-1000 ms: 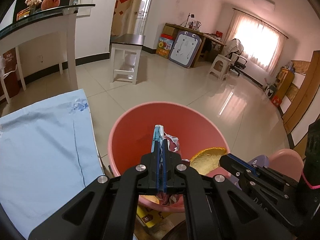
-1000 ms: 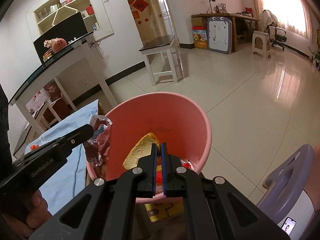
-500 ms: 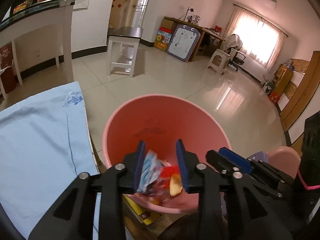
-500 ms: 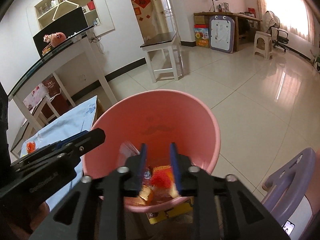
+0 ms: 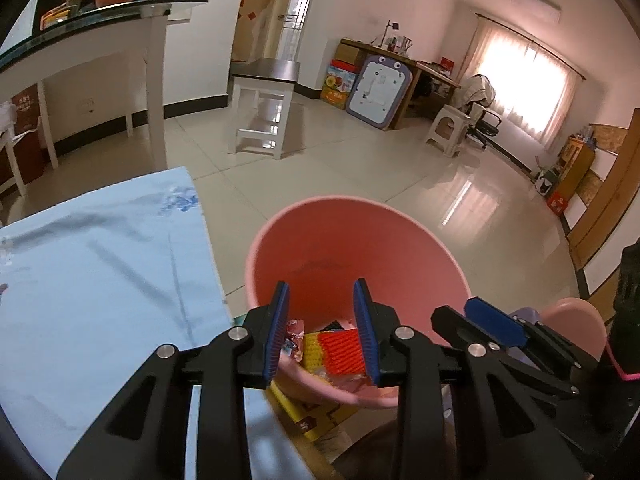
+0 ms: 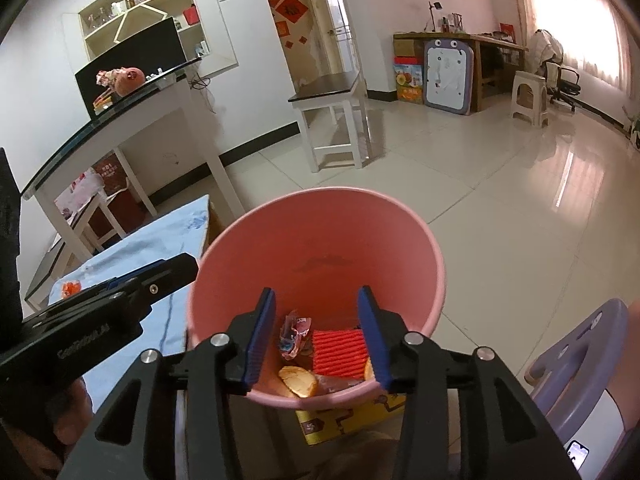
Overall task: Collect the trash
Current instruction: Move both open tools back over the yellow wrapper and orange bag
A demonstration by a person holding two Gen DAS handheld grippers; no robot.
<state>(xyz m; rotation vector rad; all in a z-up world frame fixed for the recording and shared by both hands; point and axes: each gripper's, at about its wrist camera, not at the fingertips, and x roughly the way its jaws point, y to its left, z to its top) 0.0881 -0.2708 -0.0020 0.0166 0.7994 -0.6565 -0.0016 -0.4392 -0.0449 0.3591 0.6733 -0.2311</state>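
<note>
A pink bucket stands just past the table's corner. Inside it lie a crumpled wrapper, a red ribbed wrapper, and a yellow-brown peel. My left gripper is open and empty over the bucket's near rim. My right gripper is open and empty over the same rim, just right of the left one; it shows in the left wrist view.
A table with a light blue cloth lies to the left, with a small orange scrap on it. A yellow box sits under the bucket. A purple stool is at right. A white console table stands behind.
Both grippers were shut on trash over the bucket a second ago. They opened, and the wrapper and the peel dropped into the bucket.
</note>
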